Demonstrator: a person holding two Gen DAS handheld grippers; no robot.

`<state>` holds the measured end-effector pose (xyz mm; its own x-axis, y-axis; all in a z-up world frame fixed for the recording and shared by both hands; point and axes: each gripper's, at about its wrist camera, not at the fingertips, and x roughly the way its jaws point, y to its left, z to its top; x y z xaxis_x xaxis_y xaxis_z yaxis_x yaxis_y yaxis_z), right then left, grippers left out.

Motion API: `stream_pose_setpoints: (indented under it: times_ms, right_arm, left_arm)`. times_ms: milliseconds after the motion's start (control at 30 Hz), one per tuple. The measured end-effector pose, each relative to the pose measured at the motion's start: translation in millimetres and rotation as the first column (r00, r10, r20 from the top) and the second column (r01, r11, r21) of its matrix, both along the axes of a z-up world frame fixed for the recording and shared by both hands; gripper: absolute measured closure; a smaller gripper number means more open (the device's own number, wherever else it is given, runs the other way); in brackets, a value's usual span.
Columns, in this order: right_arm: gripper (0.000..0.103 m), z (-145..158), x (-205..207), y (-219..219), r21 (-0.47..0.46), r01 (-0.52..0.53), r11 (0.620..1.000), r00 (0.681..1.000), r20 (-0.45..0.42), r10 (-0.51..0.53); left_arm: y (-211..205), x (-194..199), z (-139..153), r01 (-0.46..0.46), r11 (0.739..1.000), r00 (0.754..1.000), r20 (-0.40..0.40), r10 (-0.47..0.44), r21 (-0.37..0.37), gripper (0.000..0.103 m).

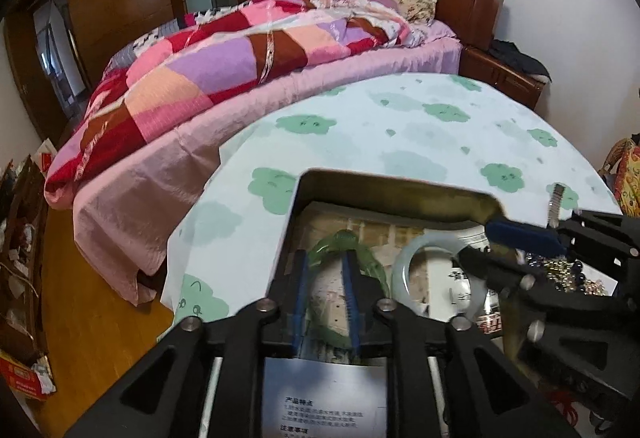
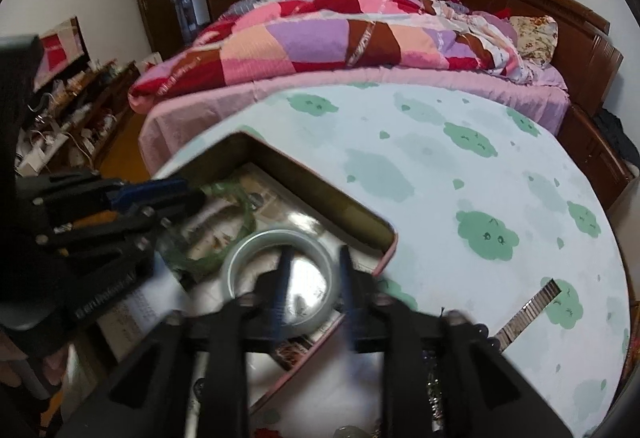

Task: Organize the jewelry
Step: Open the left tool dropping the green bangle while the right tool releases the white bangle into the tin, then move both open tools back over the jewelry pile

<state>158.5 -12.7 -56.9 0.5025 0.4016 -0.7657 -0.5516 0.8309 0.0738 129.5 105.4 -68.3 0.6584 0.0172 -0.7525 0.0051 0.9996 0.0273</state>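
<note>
black linkage arms fill the bottom of the left wrist view, and from them the left gripper (image 1: 326, 266) tilts steeply down into an open metal tin (image 1: 384, 184) on a table under a pale cloud-print cloth (image 1: 400, 126). its blue-padded fingers (image 1: 301, 278) stand narrowly parted astride the near side of a green bangle (image 1: 360, 250) that lies flat on the tin's floor at 12 o'clock from the camera; one finger sits inside the ring and one outside, and the pads do not appear to press it. at 2 o'clock in that view the right gripper (image 1: 496, 242) reaches in from the right edge over a pale whitish bangle (image 1: 424, 270), which lies just beside the green one on the tin's floor. from the right wrist, the right gripper (image 2: 314, 270) also points steeply down, its fingers a little apart with the near rim of the pale bangle (image 2: 276, 242) between them, seemingly loose rather than clamped, though motion blur leaves that unsure. the left gripper (image 2: 176, 194) shows at 9 o'clock there, above the green bangle (image 2: 240, 206). a metal watch strap (image 2: 528, 310) lies on the cloth at 3 o'clock, outside the tin, and a heap of beaded jewelry (image 1: 568, 274) sits at the tin's right side. behind the table, a bed with a patchwork quilt (image 1: 224, 58) spans the room.
</note>
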Motion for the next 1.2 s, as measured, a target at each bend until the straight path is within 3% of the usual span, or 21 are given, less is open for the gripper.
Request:
stream_pose_setpoints:
  times_ms: [67, 167, 267, 367, 533, 700, 967, 1200]
  right_arm:
    - [0.055, 8, -5, -2, 0.006, 0.006, 1.000, 1.000, 0.028, -0.006]
    - [0.046, 23, -14, -13, 0.030, 0.002, 1.000, 0.998, 0.068, -0.004]
    - [0.039, 34, -22, -34, 0.048, 0.010, 0.999, 0.995, 0.102, -0.015]
    - [0.038, 37, -27, -61, 0.048, 0.044, 0.998, 0.992, 0.114, -0.049]
    - [0.038, 27, -35, -116, 0.041, 0.156, 0.987, 0.982, 0.102, -0.159]
    - [0.038, 11, -54, -149, 0.052, 0.211, 0.976, 0.975, 0.062, -0.214]
    - [0.038, -12, -89, -155, 0.042, 0.149, 0.988, 0.989, 0.018, -0.150]
    - [0.046, -23, -97, -140, 0.021, 0.088, 0.996, 0.996, 0.007, -0.088]
  left_arm:
    - [-3, -6, 8, 0.007, 1.000, 1.000, 0.027, -0.007, -0.005, 0.050]
    - [-7, -18, 22, -0.012, 1.000, 0.996, 0.089, 0.011, 0.010, 0.033]
    - [-10, -30, 31, -0.006, 1.000, 0.993, 0.122, 0.006, -0.003, 0.033]
    - [-20, -44, 34, -0.006, 1.000, 0.990, 0.142, 0.008, -0.012, 0.033]
    - [-43, -60, 30, 0.025, 0.998, 0.989, 0.144, -0.016, -0.055, 0.033]
    - [-71, -74, 31, 0.064, 0.997, 0.987, 0.153, -0.058, -0.038, 0.033]
    - [-95, -102, 20, 0.078, 0.991, 0.991, 0.115, -0.066, -0.106, 0.033]
    - [-107, -112, 16, 0.070, 0.996, 0.993, 0.103, -0.064, -0.062, 0.033]
